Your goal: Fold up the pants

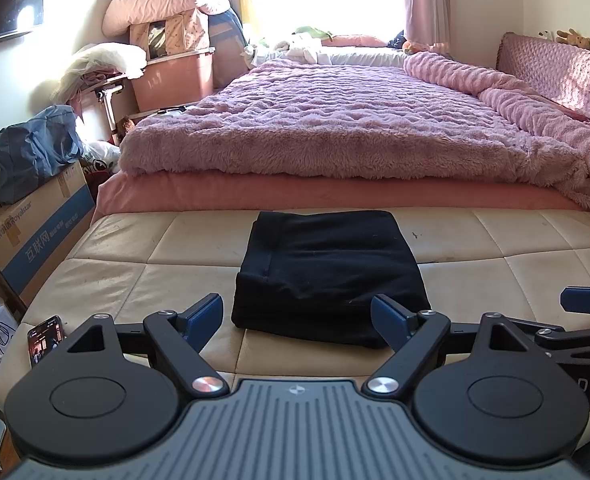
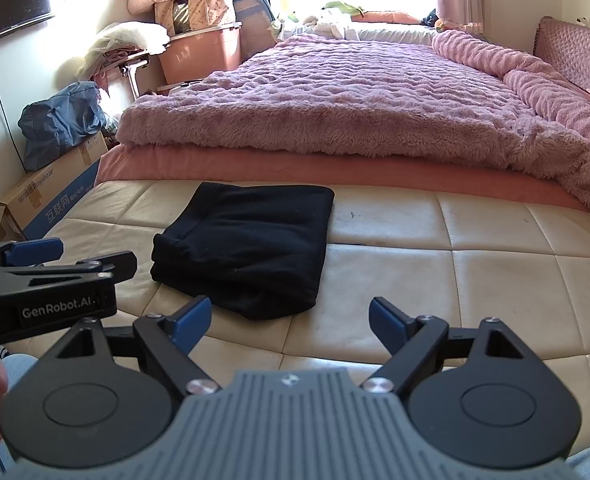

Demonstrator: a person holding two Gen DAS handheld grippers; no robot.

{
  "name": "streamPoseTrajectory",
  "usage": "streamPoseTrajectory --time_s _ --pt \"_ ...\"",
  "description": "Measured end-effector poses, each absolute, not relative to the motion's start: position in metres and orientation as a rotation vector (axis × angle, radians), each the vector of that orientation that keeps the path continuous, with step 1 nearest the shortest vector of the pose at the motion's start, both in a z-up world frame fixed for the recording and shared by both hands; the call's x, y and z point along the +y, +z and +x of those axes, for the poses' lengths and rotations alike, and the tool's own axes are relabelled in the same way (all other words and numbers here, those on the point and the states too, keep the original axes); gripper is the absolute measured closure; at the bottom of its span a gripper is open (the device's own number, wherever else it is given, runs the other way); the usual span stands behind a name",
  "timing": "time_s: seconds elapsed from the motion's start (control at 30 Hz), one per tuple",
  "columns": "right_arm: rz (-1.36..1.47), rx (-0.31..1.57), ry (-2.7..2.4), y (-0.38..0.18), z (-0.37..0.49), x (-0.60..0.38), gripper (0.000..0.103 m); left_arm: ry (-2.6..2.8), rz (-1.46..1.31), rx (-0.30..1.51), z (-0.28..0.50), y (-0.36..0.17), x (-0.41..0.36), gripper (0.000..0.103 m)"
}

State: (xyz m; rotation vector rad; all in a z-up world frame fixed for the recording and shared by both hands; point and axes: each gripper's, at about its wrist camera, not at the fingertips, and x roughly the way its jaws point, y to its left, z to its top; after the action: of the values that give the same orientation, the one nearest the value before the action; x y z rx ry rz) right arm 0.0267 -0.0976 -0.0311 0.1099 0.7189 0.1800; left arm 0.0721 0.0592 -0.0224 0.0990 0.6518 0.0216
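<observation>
Nearby, folded black pants (image 1: 327, 276) lie on the cream cushion (image 1: 515, 248), a phone (image 1: 45, 340) apart; both grippers' fingers (image 1: 205, 316) spread, empty.

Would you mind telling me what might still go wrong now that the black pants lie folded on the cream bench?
1. The left tongs hang open close to the near edge of the folded pants; a careless move could snag and undo the fold.
2. A phone lies at the left edge of the bench; a sideways sweep might knock it off.
3. The right tongs, also open, could drag the pile's near corner.
</observation>
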Motion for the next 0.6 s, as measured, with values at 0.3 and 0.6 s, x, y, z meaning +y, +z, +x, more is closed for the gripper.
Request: streamPoseTrajectory --time_s 0.3,0.6 --pt "0.112 0.728 0.182 -0.0381 0.0243 -0.0981 0.021 0.025 0.107 0.654 0.0722 -0.0221 0.0583 0.005" --pt "0.121 0.731 0.177 -0.0397 0.0258 -0.1008 0.021 0.029 0.112 0.631 0.0694 -0.0210 0.0571 0.005"
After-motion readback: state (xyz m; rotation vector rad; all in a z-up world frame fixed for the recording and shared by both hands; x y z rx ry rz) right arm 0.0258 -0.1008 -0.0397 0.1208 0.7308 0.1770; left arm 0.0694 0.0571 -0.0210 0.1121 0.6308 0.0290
